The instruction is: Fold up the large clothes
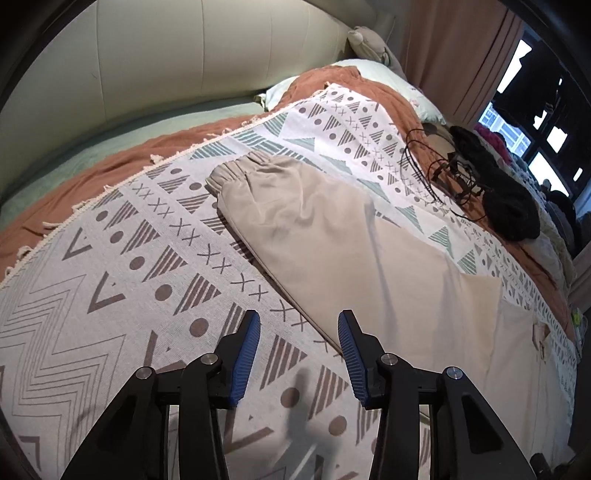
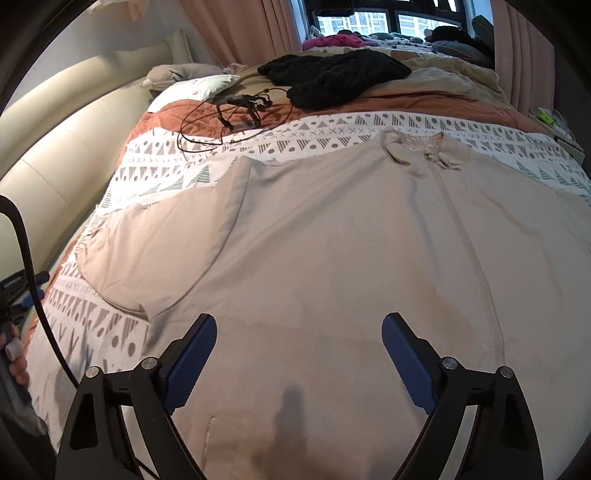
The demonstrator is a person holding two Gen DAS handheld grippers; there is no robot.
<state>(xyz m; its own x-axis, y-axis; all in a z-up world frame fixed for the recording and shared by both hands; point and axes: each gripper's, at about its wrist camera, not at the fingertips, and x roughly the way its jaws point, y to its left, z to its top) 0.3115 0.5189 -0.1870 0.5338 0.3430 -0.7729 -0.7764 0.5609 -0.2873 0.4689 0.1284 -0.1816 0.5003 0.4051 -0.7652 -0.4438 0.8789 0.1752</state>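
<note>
**Claws open over a beige jacket spread on the bed**

The left claw (image 1: 298, 318) hangs with its blue-padded fingers (image 1: 246, 350) parted and nothing between them, above the patterned throw (image 1: 122, 280) just beside the jacket's sleeve (image 1: 295, 221). The right claw (image 2: 299, 321) is spread wider and is also empty, hovering over the lower front of the jacket (image 2: 332, 240).

The jacket lies flat and face up on the throw, zipper (image 2: 476, 266) running down its front, collar (image 2: 417, 151) toward the window (image 2: 369, 18). One sleeve stretches out to the side, its elastic cuff (image 1: 236, 171) toward the cream headboard (image 1: 147, 55).

Beyond the collar, a tangle of black cable (image 2: 236, 110) rests on the rust blanket (image 2: 166, 118), near a black knitted garment (image 2: 332, 77). A pale pillow (image 2: 195, 86) sits by the headboard, and pink curtains (image 2: 236, 33) frame the window.
</note>
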